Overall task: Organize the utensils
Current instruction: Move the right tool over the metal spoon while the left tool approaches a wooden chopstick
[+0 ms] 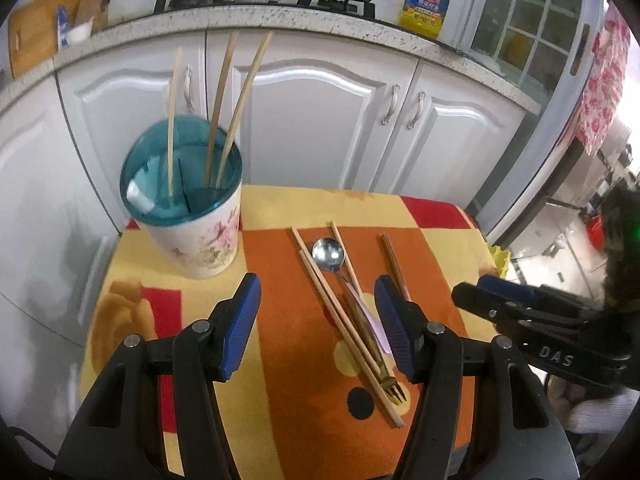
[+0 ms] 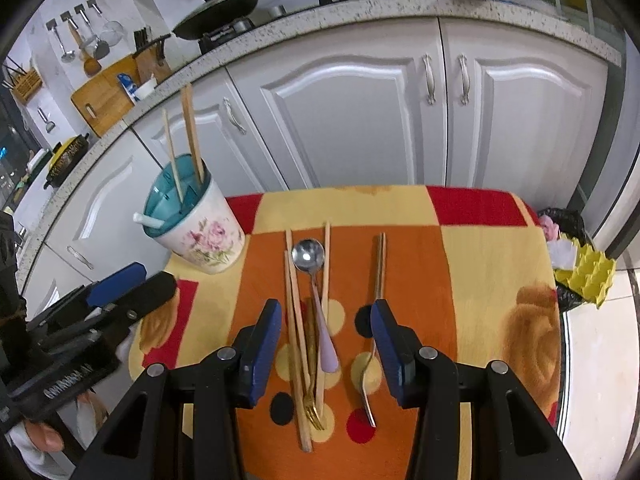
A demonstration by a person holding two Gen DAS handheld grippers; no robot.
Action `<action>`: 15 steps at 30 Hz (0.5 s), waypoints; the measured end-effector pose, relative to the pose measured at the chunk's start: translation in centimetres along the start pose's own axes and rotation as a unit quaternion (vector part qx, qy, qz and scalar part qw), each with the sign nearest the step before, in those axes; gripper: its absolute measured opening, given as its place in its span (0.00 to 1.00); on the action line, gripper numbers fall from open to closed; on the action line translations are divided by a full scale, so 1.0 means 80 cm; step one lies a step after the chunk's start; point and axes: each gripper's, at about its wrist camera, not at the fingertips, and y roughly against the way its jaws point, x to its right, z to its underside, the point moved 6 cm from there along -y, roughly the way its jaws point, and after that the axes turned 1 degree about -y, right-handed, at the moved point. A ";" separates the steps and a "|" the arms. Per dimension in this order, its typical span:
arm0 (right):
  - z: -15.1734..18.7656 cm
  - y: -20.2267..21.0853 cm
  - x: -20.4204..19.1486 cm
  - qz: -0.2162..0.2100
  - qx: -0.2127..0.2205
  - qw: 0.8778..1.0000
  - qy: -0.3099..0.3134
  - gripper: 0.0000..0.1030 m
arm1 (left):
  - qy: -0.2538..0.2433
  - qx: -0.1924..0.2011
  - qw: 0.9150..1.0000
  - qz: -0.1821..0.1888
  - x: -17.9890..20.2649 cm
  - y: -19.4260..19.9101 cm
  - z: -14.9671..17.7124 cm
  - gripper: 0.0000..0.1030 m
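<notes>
Both claws gape wide, holding nothing: left gripper [image 1: 318, 324], right gripper [image 2: 326, 346]. Utensils sit mid-table around the spoon [image 2: 310, 264]; floral utensil holder [image 2: 200, 236] hugs the far-left edge, right side of the tablecloth [image 2: 480, 280] bare.

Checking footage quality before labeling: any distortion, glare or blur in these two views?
Left wrist view: fisheye bends the counter edge into an arc; the holder looks slightly soft; glare whitens the far right. Right wrist view: same curved counter; the spoon bowl shows a highlight; utensils look fairly sharp.
</notes>
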 end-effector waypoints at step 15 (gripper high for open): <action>0.037 -0.106 -0.005 -0.026 -0.083 0.995 0.039 0.26 | 0.041 -0.085 0.996 0.000 -0.042 -0.066 0.056 0.57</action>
